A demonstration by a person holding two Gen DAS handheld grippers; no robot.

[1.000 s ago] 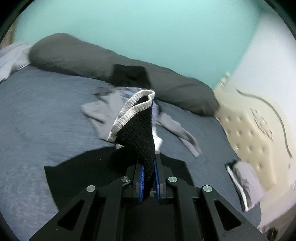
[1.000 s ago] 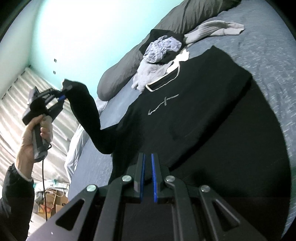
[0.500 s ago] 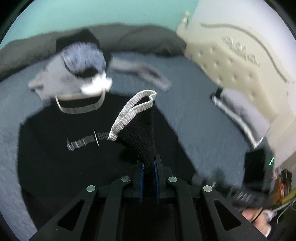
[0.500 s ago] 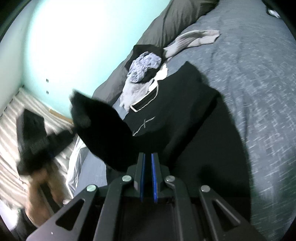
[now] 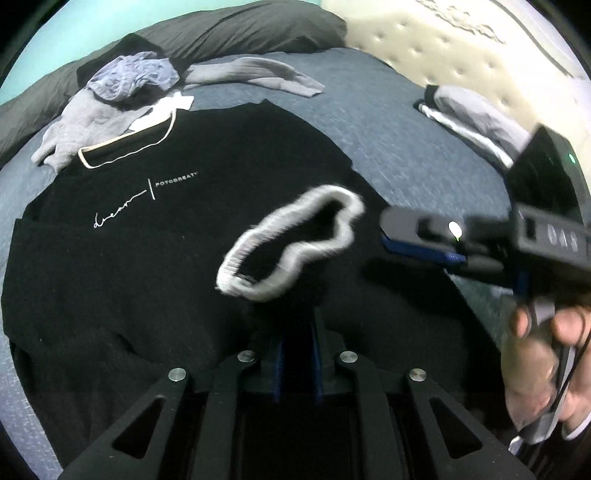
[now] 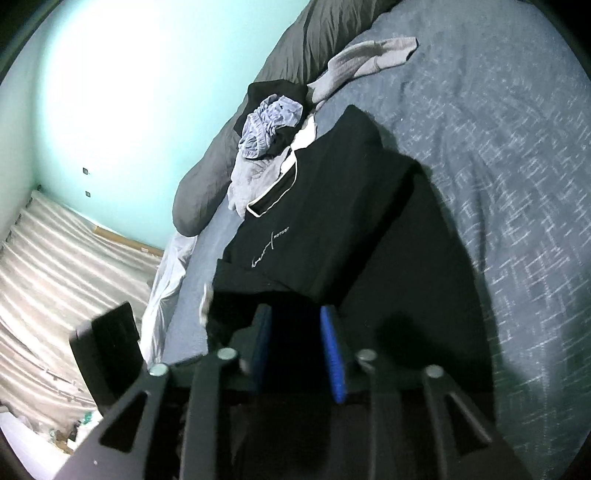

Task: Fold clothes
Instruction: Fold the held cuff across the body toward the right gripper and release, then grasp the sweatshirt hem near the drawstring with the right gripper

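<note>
A black sweater (image 5: 192, 229) with a white-edged collar and a small white logo lies flat on the blue-grey bed (image 5: 388, 122). My left gripper (image 5: 298, 328) hangs over its lower middle. Black sleeve fabric sits between the pads, and the white ribbed cuff (image 5: 291, 240) is blurred just ahead. These jaws are starting to open. My right gripper (image 5: 391, 236), held by a hand (image 5: 535, 354), is at the sweater's right edge. In the right wrist view the right gripper (image 6: 295, 314) is opening, its blue pads clearly apart over black fabric of the sweater (image 6: 325, 206), gripping nothing.
A pile of grey and blue clothes (image 5: 122, 85) lies by the collar, with a grey garment (image 5: 258, 74) beside it. A long dark pillow (image 5: 240, 33) runs along the far edge. Folded grey clothing (image 5: 472, 114) lies near the cream tufted headboard (image 5: 443, 55).
My left gripper has swung down and across, carrying the sleeve from beside the bed to over the sweater's body. My right gripper's jaws have gone from shut to apart.
</note>
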